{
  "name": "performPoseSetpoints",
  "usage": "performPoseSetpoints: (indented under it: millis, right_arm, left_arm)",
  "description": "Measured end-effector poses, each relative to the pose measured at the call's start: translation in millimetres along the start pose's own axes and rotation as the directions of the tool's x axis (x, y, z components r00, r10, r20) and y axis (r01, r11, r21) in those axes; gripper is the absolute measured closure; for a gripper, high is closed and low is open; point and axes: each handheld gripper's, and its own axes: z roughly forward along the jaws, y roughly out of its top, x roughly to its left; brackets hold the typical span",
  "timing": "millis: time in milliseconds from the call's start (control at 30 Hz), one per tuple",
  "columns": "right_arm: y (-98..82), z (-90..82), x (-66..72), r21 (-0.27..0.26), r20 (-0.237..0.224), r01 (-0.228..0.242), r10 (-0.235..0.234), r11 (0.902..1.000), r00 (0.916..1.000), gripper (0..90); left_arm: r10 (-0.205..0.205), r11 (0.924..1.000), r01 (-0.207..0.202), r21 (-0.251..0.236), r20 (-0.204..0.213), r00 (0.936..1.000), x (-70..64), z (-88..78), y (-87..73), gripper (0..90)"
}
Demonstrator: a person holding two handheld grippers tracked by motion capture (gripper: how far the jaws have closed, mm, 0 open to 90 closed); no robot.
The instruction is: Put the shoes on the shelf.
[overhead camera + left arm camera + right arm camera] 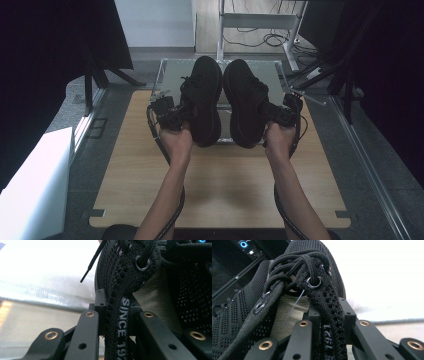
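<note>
Two black knit sneakers hang side by side over the far half of the table. The left sneaker (204, 100) is pinched at its collar by my left gripper (172, 116); in the left gripper view the jaws clamp the collar edge (119, 322), printed "SINCE 19…". The right sneaker (244, 102) is held the same way by my right gripper (280, 114); in the right gripper view its laced collar (327, 322) sits between the jaws. Both shoes are turned with their soles toward the camera.
A clear tray (170, 75) lies at the table's far edge under the shoes. The light wooden tabletop (220, 185) stretches toward the person. A white box (35, 185) stands on the floor at left; a metal stand and cables (260, 30) are behind.
</note>
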Motion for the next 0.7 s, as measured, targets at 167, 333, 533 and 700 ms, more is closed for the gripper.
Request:
performPoseSetpoints:
  millis: [167,333,533,700]
  right_arm:
    - [10.0,9.9,5.3,-0.014,0.025,0.011,-0.011,0.9998,0.9996,76.5]
    - [17.9,19.6,8.1,-0.021,0.063,0.025,-0.024,0.9995,0.9977,76.5]
    - [24.0,32.9,7.8,-0.025,0.113,0.023,-0.02,0.9994,0.9934,76.5]
    - [28.5,47.2,10.6,-0.017,0.152,0.031,-0.029,0.9994,0.9879,76.3]
  left_arm:
    - [-0.008,0.9999,0.008,-0.011,-0.038,0.9992,-5.4,9.8,11.2,76.7]
    - [-0.006,1.0,0.006,0.004,-0.069,0.9976,-9.8,22.5,19.4,76.3]
    - [0.007,0.9997,-0.004,0.023,-0.124,0.9923,-13.3,36.4,26.4,75.4]
    - [0.038,0.9982,-0.03,0.052,-0.167,0.9851,-17.2,47.8,32.7,73.8]
